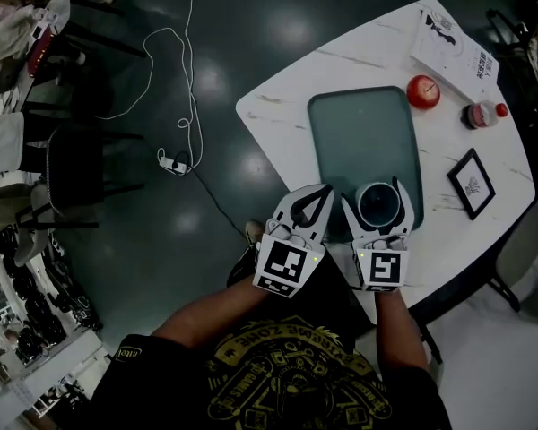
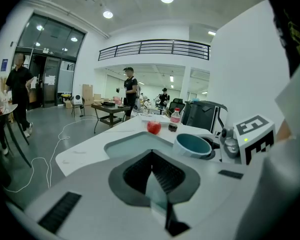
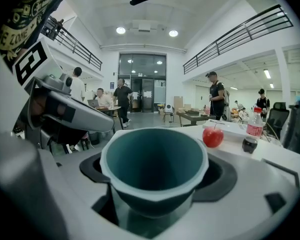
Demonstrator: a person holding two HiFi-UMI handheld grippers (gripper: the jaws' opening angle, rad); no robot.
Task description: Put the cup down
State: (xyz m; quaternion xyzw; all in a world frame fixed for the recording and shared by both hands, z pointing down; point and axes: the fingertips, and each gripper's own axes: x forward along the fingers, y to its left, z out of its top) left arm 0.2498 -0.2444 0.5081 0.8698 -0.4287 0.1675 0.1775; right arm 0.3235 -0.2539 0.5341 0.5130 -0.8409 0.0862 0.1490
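Table w/ tray, cup base hid btwn R gripper jaws

Cup at near right corner of tray, apple beyond it.

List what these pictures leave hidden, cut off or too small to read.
Cup underside: right gripper view, its rim hides it; contact with the tray unclear.
Right gripper pad contact: same view, cup covers it.
Booklet print: head view, too small.
Bottle label: right gripper view, too small.
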